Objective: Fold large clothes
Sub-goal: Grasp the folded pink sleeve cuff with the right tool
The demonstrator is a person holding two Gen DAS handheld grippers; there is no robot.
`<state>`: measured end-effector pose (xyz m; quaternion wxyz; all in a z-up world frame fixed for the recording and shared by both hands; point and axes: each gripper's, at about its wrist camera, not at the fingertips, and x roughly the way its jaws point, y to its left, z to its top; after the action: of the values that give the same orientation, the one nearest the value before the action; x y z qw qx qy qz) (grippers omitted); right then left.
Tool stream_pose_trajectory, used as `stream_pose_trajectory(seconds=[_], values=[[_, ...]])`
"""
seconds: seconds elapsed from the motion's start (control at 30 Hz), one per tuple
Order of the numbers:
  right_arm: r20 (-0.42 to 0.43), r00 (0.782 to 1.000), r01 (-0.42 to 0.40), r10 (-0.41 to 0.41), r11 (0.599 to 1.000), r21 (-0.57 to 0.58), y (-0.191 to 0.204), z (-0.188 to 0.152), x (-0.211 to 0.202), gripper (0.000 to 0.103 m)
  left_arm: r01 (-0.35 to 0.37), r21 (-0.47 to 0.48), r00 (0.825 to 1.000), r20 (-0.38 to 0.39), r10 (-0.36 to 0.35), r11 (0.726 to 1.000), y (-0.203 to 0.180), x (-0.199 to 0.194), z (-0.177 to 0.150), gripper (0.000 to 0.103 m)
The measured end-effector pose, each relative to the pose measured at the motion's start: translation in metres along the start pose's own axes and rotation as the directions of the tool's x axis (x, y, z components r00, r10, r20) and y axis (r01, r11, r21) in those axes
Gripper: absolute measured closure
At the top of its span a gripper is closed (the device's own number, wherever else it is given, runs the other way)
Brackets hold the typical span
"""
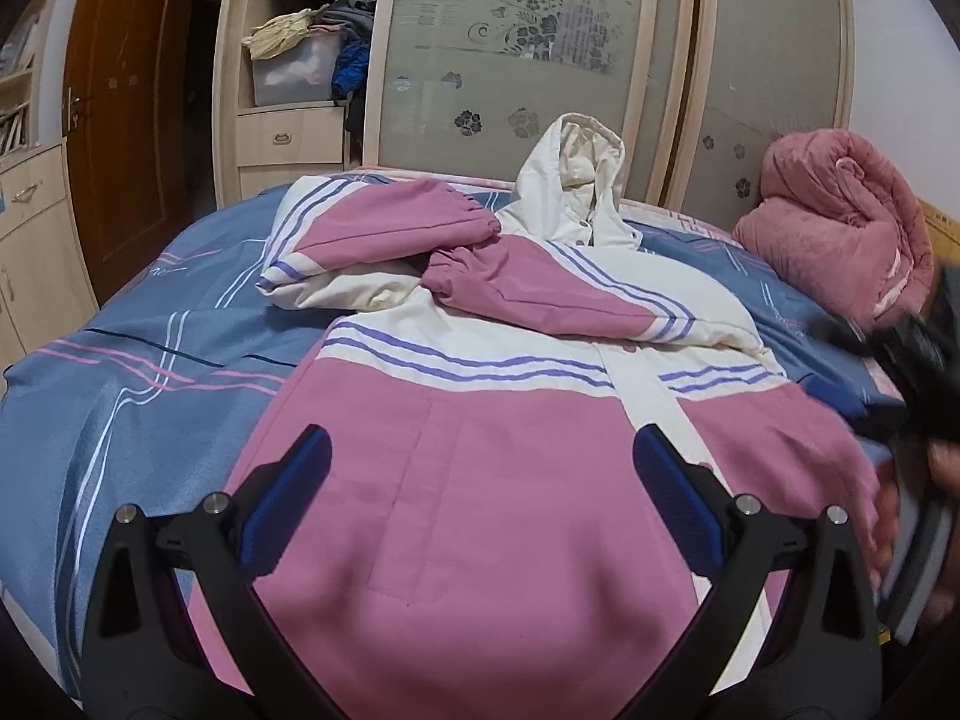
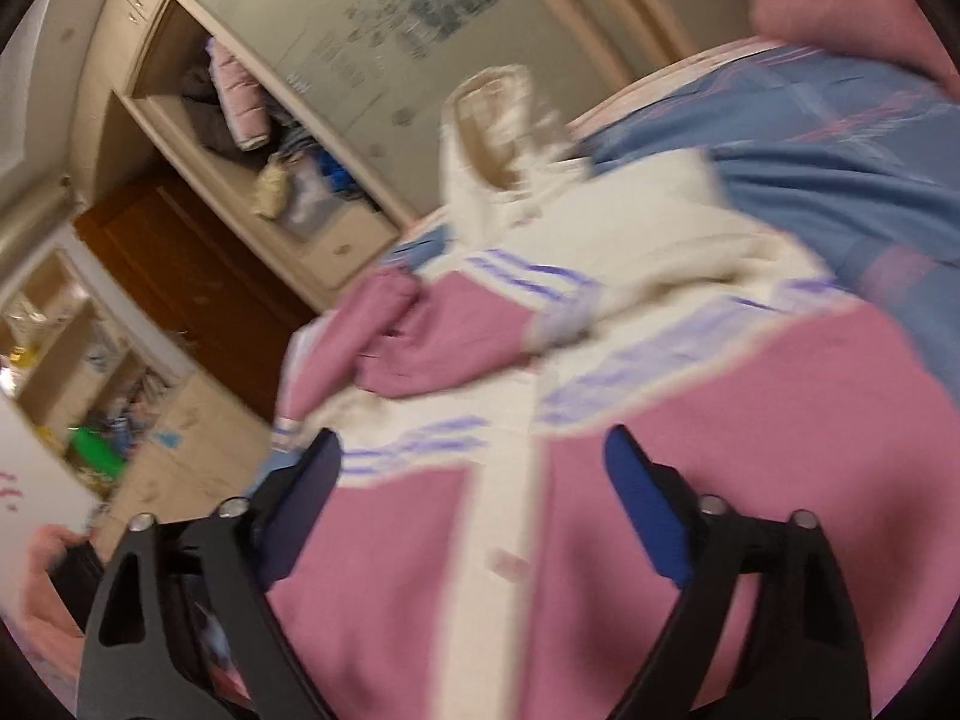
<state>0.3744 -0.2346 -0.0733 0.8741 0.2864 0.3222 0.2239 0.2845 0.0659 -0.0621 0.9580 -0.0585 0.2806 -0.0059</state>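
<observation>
A pink and cream hooded jacket (image 1: 480,540) with purple stripes lies front up on the bed. Both pink sleeves (image 1: 384,228) are folded across its chest, and the cream hood (image 1: 576,180) points toward the wardrobe. My left gripper (image 1: 483,441) hovers open over the jacket's lower pink part, nothing between its fingers. In the tilted, blurred right wrist view, my right gripper (image 2: 473,441) stands open above the jacket (image 2: 660,420), near its cream front placket. In the left wrist view that gripper is a dark blur at the jacket's right edge, with a blue finger (image 1: 831,396) showing.
A blue striped bed sheet (image 1: 120,390) lies under the jacket. A rolled pink blanket (image 1: 840,222) sits at the bed's far right corner. Behind the bed stands a wardrobe with frosted sliding doors (image 1: 540,60) and an open shelf of clothes (image 1: 300,48). A brown door (image 1: 120,120) is at left.
</observation>
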Motion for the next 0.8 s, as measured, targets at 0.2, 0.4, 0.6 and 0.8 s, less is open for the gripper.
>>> stream_pose_trajectory(seconds=[0.2,0.4,0.6,0.8], values=[[-0.141,0.986,-0.086,0.094,0.994,0.061,0.051,0.043,0.112,0.029,0.006,-0.023,1.0,0.022,-0.006,1.0,0.008,0.001,0.007,0.002],[-0.24,0.966,-0.066,0.098,0.988,0.138,0.07,0.064,0.225,0.039,0.016,-0.041,0.999,0.051,-0.014,0.999,0.023,0.006,0.02,0.002],[-0.25,0.967,0.007,0.041,0.982,0.188,0.064,0.083,0.292,0.042,0.039,-0.117,0.997,0.066,-0.032,0.992,0.05,0.012,0.033,0.002],[-0.276,0.961,0.051,0.009,0.976,0.211,0.063,0.084,0.333,0.056,0.046,-0.134,0.997,0.065,-0.038,0.99,0.059,0.016,0.037,0.002]])
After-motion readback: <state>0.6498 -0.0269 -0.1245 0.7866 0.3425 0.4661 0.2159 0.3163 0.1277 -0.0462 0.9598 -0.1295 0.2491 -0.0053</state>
